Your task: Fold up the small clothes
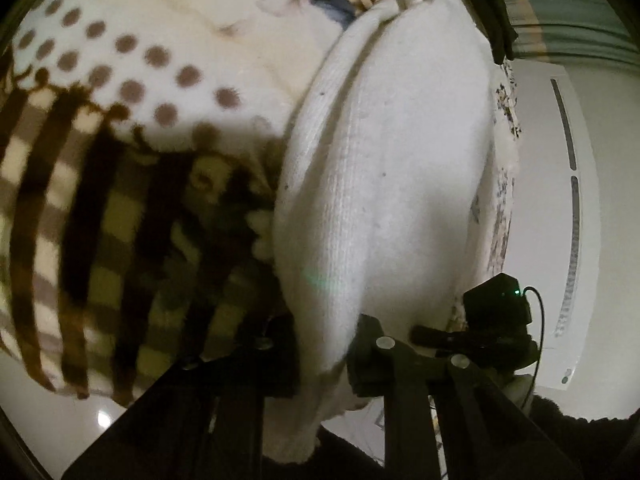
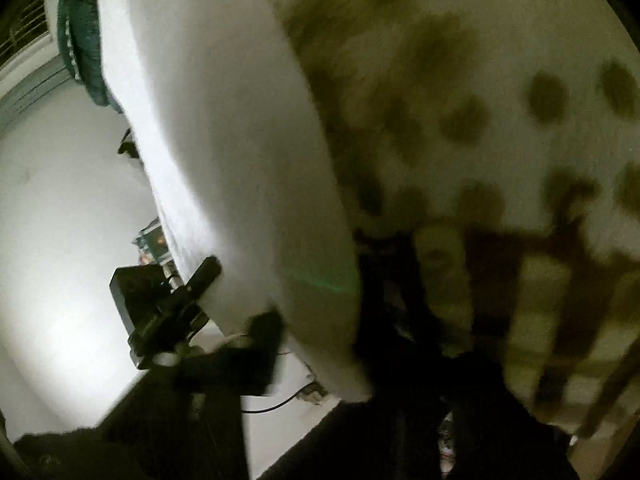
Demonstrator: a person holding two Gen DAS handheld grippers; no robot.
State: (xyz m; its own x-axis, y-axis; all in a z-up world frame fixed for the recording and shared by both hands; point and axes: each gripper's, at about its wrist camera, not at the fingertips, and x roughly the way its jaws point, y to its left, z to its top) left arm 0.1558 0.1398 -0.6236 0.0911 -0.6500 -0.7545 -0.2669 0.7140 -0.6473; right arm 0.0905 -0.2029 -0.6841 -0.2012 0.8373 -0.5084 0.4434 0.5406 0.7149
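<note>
A white knitted garment (image 1: 384,184) hangs in folds in front of the left wrist camera. My left gripper (image 1: 324,356) is shut on its lower edge, the cloth pinched between the two black fingers (image 1: 368,356). In the right wrist view the same white garment (image 2: 240,152) fills the middle, blurred. My right gripper (image 2: 320,344) is shut on its lower part, one black finger (image 2: 264,344) on the left and one on the right. Both grippers hold the garment lifted.
A fleece blanket with brown dots and brown checks (image 1: 120,140) lies behind the garment; it also shows in the right wrist view (image 2: 500,140). A white appliance (image 1: 560,220) stands at the right. A pale floor (image 2: 60,220) and dark green cloth (image 2: 80,60) lie left.
</note>
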